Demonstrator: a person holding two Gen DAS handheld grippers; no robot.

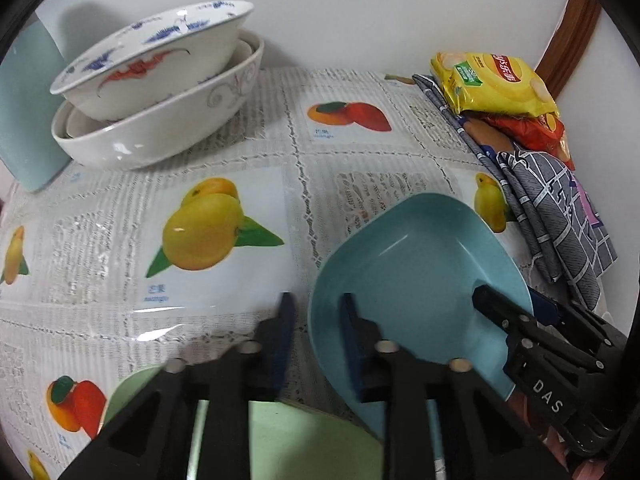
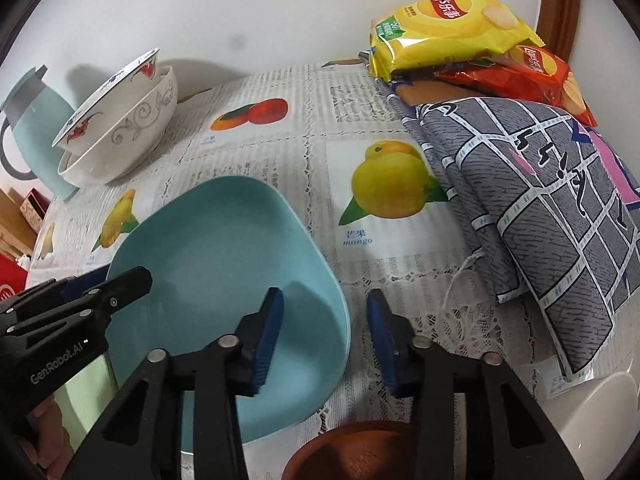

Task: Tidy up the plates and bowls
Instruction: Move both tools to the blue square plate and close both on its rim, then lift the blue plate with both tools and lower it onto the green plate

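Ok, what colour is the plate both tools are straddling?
Light blue plate, plain, no pattern; clearest in the right wrist view.

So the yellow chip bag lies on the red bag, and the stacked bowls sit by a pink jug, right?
No: the jug beside the stacked bowls is pale blue, not pink; the right wrist view shows it. The yellow chip bag does lie on the red bag.

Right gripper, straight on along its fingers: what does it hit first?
Likely the blue plate: the right gripper straddles its right rim, open, one finger over the plate's inside, the other over the tablecloth. Depth is unclear.
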